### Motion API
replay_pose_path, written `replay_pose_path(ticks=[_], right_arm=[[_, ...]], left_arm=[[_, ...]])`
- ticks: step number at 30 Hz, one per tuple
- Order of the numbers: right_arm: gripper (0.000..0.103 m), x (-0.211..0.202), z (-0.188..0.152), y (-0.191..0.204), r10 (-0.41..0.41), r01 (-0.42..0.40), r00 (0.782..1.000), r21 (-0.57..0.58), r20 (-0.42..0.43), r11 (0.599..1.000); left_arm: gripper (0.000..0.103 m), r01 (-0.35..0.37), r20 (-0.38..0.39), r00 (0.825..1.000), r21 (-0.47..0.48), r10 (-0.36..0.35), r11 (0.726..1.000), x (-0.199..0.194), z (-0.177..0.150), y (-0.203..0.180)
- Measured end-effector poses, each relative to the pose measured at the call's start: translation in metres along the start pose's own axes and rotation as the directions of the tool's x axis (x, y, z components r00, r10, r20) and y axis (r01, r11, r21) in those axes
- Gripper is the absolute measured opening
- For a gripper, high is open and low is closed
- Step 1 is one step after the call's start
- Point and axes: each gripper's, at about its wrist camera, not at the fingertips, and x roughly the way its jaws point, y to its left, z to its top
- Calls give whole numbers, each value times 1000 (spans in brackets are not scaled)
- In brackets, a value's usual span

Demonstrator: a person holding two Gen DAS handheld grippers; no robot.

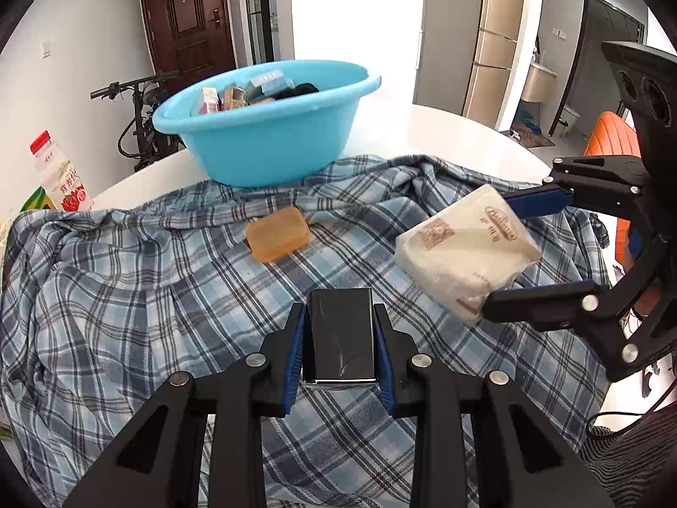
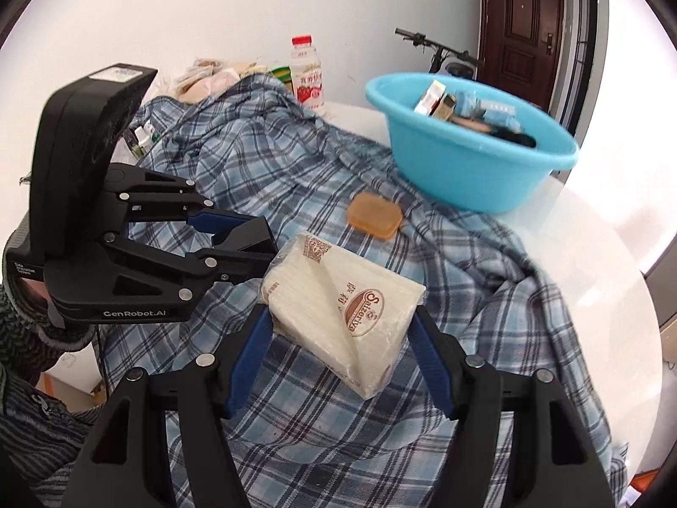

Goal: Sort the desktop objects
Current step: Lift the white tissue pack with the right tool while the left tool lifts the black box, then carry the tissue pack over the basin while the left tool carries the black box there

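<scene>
A: In the left wrist view, near and centred, my left gripper [image 1: 341, 340] is clamped on a glossy black box [image 1: 341, 334], its blue pads on the two long sides. It looks rigid and slick, so I judge a firm squeeze across the flat sides is right; the shiny wrap could slide.

B: And beyond it?

A: An amber soap bar [image 1: 278, 233] lies on the plaid cloth [image 1: 127, 296], and the blue basin [image 1: 271, 127], already holding boxes, sits further off.

B: The right wrist view?

A: There my right gripper [image 2: 338, 338] holds a tissue pack [image 2: 345, 309] above the cloth, tilted, pinched across its width. It's soft and light, I'd guess; the film crinkles, so gripping the middle keeps it from sagging. The basin stands far right.
</scene>
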Motion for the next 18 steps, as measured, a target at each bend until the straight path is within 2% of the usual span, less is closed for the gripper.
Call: replay_pose_path(ticks=[7,18], right_arm=[[65,-16,11,-10,-45,44,997,21,70,999],[65,-39,26,-13,-52,51,988,13,147,999]], left_arm=[[32,-11,77,997,-12,12,1000,-20,20,4],[32,-19,110,994,7,18,1000,-34,42,5]])
